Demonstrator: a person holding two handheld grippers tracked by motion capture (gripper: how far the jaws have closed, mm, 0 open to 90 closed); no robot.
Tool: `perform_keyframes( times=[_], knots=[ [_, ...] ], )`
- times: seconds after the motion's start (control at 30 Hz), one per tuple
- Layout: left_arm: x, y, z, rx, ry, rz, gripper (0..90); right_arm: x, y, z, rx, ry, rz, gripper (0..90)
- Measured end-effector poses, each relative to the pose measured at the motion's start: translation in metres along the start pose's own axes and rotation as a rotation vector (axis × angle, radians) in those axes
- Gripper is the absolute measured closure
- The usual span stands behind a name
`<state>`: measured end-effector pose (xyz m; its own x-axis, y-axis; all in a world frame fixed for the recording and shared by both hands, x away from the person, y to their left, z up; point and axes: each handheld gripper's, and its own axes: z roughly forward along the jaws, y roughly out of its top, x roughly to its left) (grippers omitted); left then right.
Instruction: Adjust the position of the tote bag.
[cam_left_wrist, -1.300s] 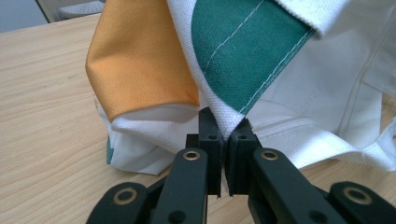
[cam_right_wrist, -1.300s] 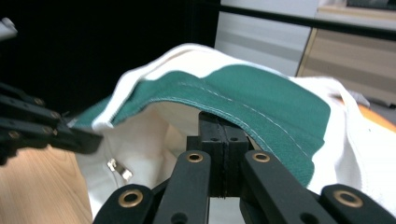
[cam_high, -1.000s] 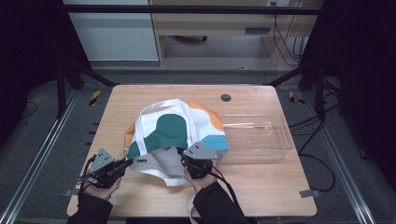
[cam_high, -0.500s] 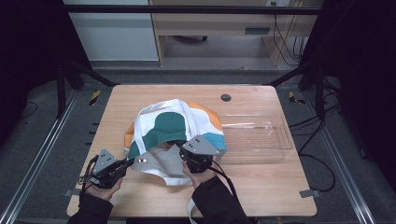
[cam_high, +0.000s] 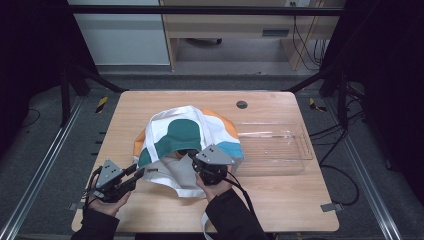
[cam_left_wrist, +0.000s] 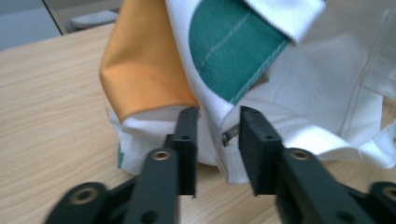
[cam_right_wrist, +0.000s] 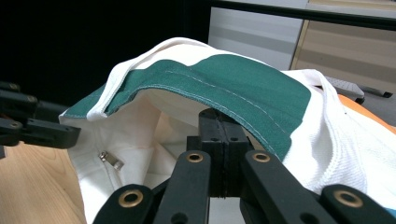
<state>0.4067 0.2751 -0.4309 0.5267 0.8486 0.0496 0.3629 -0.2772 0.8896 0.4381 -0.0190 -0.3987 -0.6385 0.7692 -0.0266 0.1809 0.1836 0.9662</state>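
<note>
Right tool (cam_right_wrist: 223, 133) pinches the bag (cam_high: 187, 132) rim, lifting its mouth open. Left tool (cam_left_wrist: 217, 135), jaws just parted, straddles the near edge unclamped.

In front of you, a light wooden tabletop (cam_high: 150, 107) with a small dark round grommet (cam_high: 242, 104) near its far edge. A clear plastic tray (cam_high: 280, 145) lies on its right half. Beyond stands a pale cabinet (cam_high: 120, 37), with black cables (cam_high: 302, 40) hanging at right.
</note>
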Motion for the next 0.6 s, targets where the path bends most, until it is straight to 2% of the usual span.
perform_keyframes(
  times=[0.13,0.3,0.43,0.6],
  knots=[
    [0.000,0.005,-0.008,-0.035,0.012,-0.020,47.5,-0.001,0.000,0.000,0.009,-0.005,0.004,90.0],
    [-0.003,0.012,-0.013,-0.049,0.020,-0.039,32.0,-0.002,0.000,-0.001,0.010,-0.007,0.004,90.0],
    [-0.006,0.017,-0.014,-0.030,0.005,-0.047,23.7,-0.004,0.000,-0.002,0.010,-0.012,0.006,90.0],
    [-0.011,0.024,-0.015,-0.030,0.001,-0.050,19.5,-0.007,-0.002,-0.004,0.005,-0.011,0.018,90.0]
  ],
)
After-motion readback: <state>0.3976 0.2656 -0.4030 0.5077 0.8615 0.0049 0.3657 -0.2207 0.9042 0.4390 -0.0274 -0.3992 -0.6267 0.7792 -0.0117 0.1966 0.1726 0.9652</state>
